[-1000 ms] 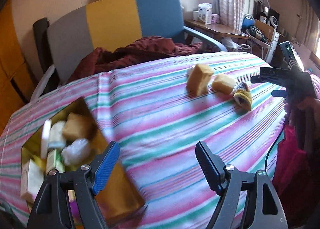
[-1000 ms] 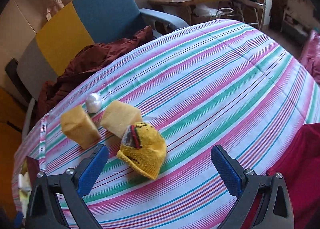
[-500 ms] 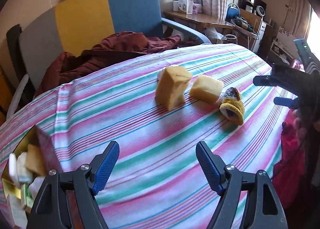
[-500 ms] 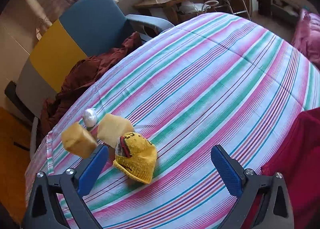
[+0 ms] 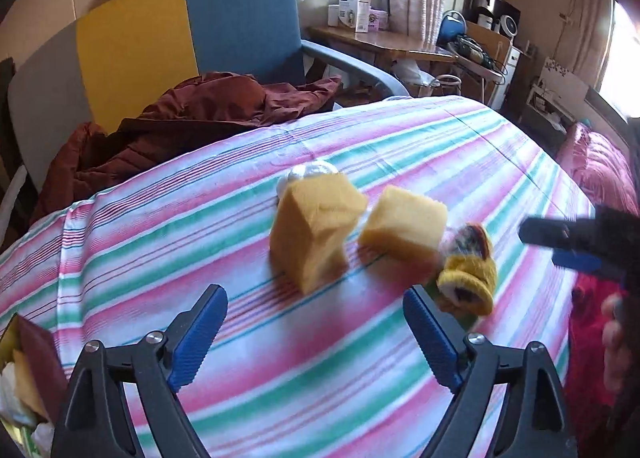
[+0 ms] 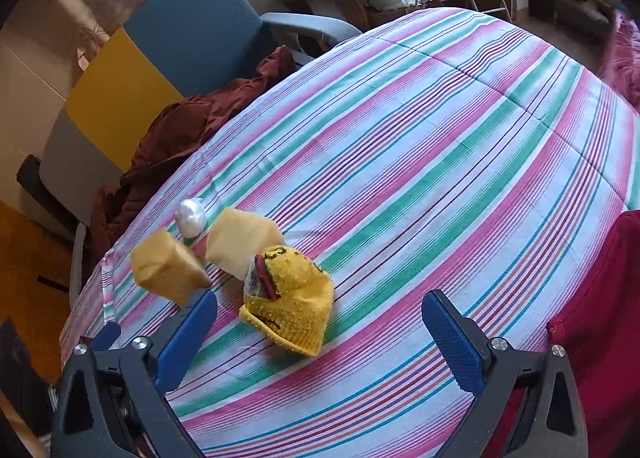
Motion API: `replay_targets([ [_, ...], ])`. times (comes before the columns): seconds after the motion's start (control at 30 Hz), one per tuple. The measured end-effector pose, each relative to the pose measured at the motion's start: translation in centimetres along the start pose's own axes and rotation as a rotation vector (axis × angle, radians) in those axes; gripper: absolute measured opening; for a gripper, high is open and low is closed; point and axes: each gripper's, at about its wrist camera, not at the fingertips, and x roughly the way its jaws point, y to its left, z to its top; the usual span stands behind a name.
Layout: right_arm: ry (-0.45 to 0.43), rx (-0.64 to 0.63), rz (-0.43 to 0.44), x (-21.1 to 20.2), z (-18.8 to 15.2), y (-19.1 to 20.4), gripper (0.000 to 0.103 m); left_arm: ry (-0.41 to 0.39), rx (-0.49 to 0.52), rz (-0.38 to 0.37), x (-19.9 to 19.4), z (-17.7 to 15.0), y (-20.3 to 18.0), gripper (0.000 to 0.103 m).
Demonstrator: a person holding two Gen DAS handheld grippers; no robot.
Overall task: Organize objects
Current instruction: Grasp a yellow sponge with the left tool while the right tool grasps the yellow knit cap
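now the left gripper (image 5: 314,328) (jaws just widened, empty) sits nearer the sponges (image 5: 316,232).

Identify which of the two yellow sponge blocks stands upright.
The taller sponge block beside the silver ball; the other sponge block lies low by the knitted hat.

I see a cotton bedspread (image 6: 420,145) striped pink, green and white, two tan-yellow foam sponge blocks (image 5: 314,232) (image 5: 402,225), a mustard knitted hat (image 6: 290,298) with red and dark motifs, a pearly white ball (image 6: 191,217) and blue gripper pads (image 5: 198,342).
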Motion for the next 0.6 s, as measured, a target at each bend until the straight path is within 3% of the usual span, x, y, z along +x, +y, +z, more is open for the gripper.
replay_targets([
  [0.53, 0.039, -0.029, -0.017, 1.3, -0.2, 0.1, 0.103, 0.01, 0.0, 0.026, 5.9, 3.8, -0.4, 0.095],
  [0.57, 0.046, -0.041, -0.016, 1.5, -0.2, 0.3, 0.103, 0.006, 0.011, 0.036, 6.3, 3.8, -0.3, 0.088],
  [0.6, 0.051, -0.054, -0.016, 1.8, -0.3, 0.5, 0.103, 0.008, 0.017, 0.04, 6.5, 3.7, -0.2, 0.072],
])
